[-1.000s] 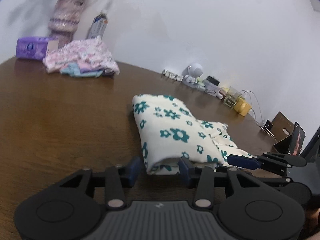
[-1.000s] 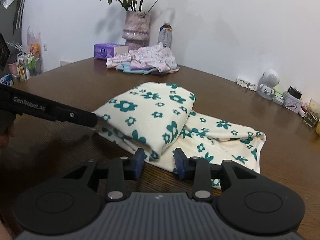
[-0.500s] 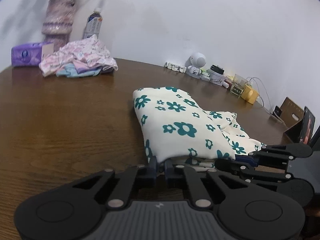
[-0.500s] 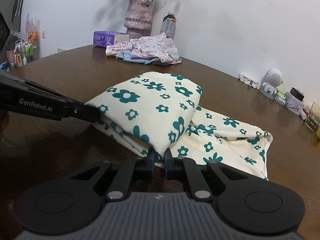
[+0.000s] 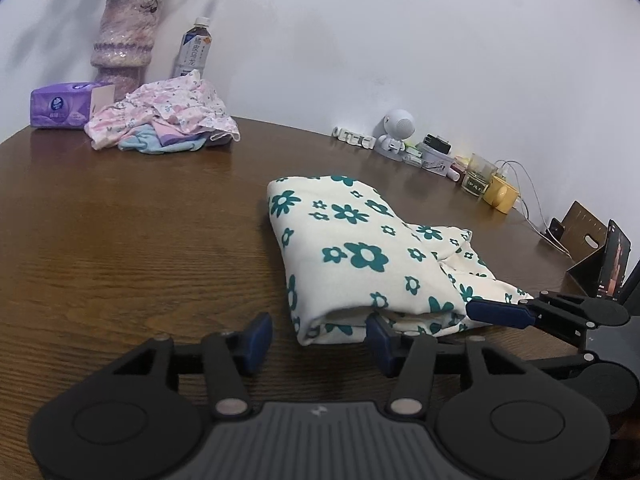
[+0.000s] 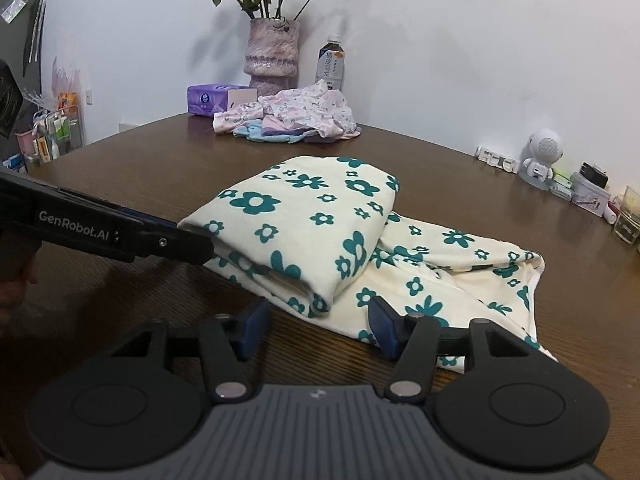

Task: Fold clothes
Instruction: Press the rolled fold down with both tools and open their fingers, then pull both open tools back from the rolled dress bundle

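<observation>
Claws (image 5: 318,338) (image 6: 318,330) gape around folded floral garment (image 6: 304,224).

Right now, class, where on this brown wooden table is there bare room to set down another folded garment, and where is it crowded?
Bare wood lies left of the cream green-flowered folded garment, stretching back to the pink floral clothes heap and purple tissue pack. A smaller strip lies between garment and heap. Crowded: the wall edge by the white robot figurine, jars and cables.
</observation>
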The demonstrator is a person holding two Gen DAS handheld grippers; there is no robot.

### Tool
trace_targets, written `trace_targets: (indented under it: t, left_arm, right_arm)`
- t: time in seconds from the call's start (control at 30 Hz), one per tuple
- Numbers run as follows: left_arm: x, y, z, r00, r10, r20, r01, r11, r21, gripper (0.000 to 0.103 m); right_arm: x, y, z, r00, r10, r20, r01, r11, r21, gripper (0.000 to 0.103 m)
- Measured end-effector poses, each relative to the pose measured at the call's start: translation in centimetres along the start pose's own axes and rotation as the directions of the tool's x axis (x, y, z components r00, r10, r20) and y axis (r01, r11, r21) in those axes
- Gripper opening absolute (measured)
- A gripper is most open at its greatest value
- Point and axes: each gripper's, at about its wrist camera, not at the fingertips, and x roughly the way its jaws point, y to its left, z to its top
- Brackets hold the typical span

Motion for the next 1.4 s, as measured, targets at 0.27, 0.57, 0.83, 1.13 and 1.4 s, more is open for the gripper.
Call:
trace_targets:
  t: [0.27,0.57,0.83,1.13,1.4]
  left_arm:
    - [1.6,-0.2,0.4,1.000,0.027,-0.009,-0.026,0.998,0.056,0.010]
    - [0.6,0.5,0.3,0.998,0.067,0.019,-0.068,0.997,0.031,0.008]
    - [0.4,1.4,0.8,0.995,0.098,0.020,-0.098,0.995,0.001,0.007]
    - [-1.1,0.9,0.9,0.998,0.039,0.055,-0.037,0.999,-0.026,0.077]
    - [-1.5,0.0,0.1,0.996,0.027,0.080,-0.026,1.000,-0.013,0.089]
  right_arm:
    - [2.1,-0.2,0.5,0.999,0.017,-0.029,-0.017,1.000,-0.013,0.024]
    - [3.1,0.5,1.2,0.999,0.052,-0.017,-0.053,0.997,-0.052,0.013]
    - [4.2,0.9,1.9,0.996,0.084,-0.010,-0.085,0.993,-0.082,0.013]
    - [1.6,-0.9,1.1,0.993,0.112,0.043,-0.113,0.994,0.014,0.060]
    - [0.0,-1.8,0.2,0.990,0.118,0.077,-0.125,0.989,0.083,0.079]
